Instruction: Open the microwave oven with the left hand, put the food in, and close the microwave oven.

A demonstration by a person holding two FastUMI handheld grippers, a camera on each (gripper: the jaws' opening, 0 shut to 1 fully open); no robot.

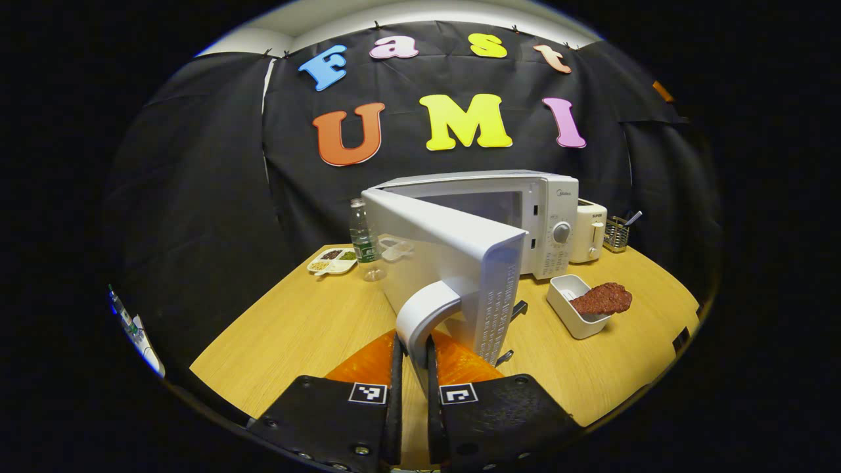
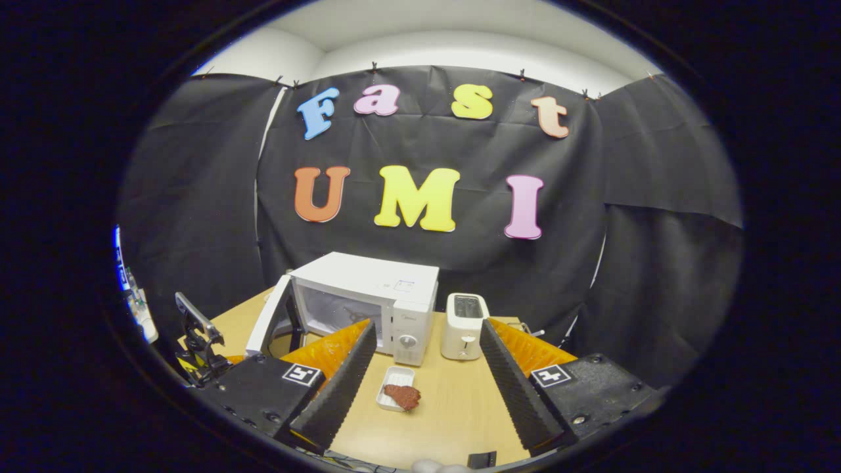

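Microwave door (image 1: 453, 263) stands swung wide off the white microwave oven (image 1: 525, 217), and the left hand-held gripper (image 1: 412, 368) is clamped on its curved handle (image 1: 424, 315), both fingers pressing it. Food, a reddish-brown slab (image 1: 601, 299), rests across the rim of a small white tray (image 1: 566, 289) on the wooden surface (image 1: 295, 328), just in front of the oven's control panel. Right hand-held gripper (image 2: 424, 368) hangs above that tray with fingers spread wide, gripping nothing; toaster (image 2: 464, 325) beside the oven.
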